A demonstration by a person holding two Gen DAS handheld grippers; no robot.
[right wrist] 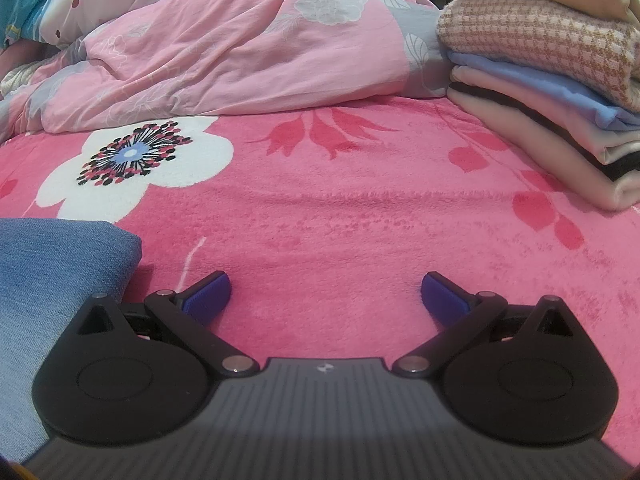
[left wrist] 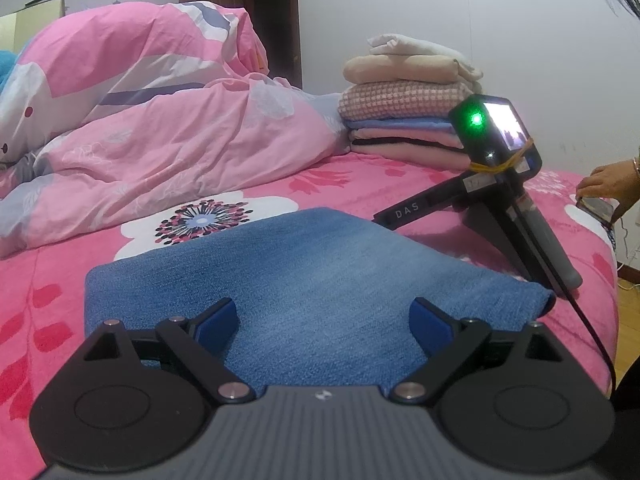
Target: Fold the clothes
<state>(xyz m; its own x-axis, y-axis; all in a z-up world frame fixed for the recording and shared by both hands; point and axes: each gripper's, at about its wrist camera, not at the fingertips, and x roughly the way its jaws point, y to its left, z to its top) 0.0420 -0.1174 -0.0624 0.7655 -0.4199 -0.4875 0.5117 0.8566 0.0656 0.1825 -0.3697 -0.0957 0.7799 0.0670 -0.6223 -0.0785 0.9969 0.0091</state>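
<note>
The folded blue denim garment (left wrist: 304, 292) is laid flat on the pink flowered bed (left wrist: 360, 184), near the bed's front edge. The left gripper (left wrist: 325, 318) is positioned over the near part of the garment; its blue-padded fingers (left wrist: 218, 318) are spread wide apart and nothing is held between them. The right gripper (right wrist: 326, 296) is set down on the bare bed surface (right wrist: 340, 208) just beside the garment's right edge (right wrist: 60, 256); its fingers (right wrist: 208, 292) are likewise spread wide and grip nothing. In the left wrist view the right gripper (left wrist: 404, 213) is seen lying on the bed with its handle propped up, a green light lit on its camera unit. A stack of folded clothes (left wrist: 408, 120) is placed toward the bed's far right side, against the wall. A crumpled pink quilt (left wrist: 160, 120) is heaped along the far left part of the bed. A hand (left wrist: 610, 184) is seen at the bed's right edge, resting on a phone (left wrist: 596, 206).
</note>
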